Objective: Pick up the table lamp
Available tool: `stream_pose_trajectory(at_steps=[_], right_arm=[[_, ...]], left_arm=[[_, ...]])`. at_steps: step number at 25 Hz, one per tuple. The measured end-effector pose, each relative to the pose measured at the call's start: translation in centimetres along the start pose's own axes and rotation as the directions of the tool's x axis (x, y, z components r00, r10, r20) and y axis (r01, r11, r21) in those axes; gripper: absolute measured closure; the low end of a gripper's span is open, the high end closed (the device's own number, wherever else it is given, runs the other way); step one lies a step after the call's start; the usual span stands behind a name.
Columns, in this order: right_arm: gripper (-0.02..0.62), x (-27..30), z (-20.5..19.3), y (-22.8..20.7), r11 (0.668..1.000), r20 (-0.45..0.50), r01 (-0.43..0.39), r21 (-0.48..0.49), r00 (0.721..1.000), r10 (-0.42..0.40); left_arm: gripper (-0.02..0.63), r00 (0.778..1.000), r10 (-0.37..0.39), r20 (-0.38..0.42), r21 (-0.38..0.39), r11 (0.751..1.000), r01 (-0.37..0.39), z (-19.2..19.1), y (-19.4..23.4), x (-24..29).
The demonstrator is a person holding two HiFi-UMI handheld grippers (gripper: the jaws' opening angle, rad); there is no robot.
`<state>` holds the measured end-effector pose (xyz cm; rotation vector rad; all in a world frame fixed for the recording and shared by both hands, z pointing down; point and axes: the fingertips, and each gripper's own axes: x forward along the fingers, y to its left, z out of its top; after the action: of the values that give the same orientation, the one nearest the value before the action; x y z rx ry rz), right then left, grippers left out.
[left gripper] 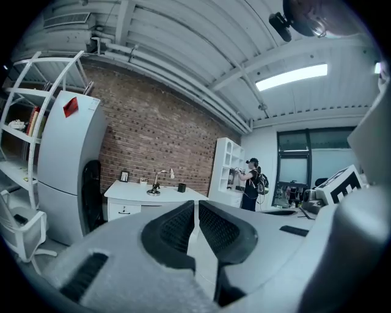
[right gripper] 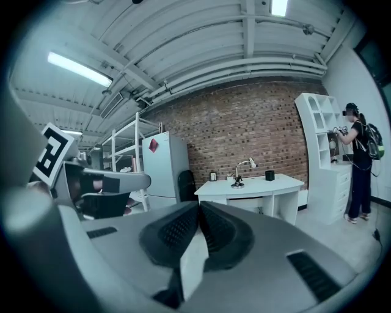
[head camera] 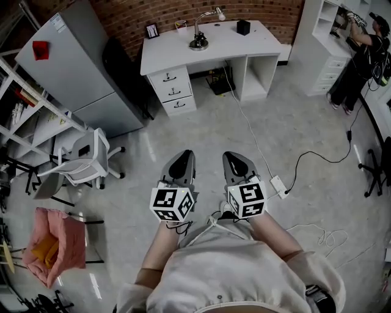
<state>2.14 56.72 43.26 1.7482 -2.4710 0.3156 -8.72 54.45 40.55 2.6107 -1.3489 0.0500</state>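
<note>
2 gripper views add ceiling (right gripper: 244, 61) above table lamp (right gripper: 237, 182).

The head view looks steeply down from above the person, close over the left tongs (head camera: 186, 154) and right tongs (head camera: 232, 155), with the tabletop (head camera: 232, 46) far ahead of them. Each tongs view rides behind its own jaws and faces almost level ahead. All three views share that distant tabletop, the brick wall (head camera: 134, 15) beyond it and the refrigerator (head camera: 73, 73).
</note>
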Motion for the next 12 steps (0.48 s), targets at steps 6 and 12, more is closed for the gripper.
stream_pose_trajectory(at_steps=[6,12], right_arm=[[0.568,2.9,0.9,-6.5,1.000,-0.040,-0.011,-0.015,0.999,0.011],[0.568,6.1,1.2,-9.9,1.000,-0.066,-0.008,-0.020,0.998,0.007]], left_arm=[[0.569,1.000,-0.007,-0.012,-0.031,1.000,0.007,0.3,-1.7,7.5],[0.569,0.999,-0.012,-0.043,-0.078,0.997,0.008,-0.2,-0.6,12.4]])
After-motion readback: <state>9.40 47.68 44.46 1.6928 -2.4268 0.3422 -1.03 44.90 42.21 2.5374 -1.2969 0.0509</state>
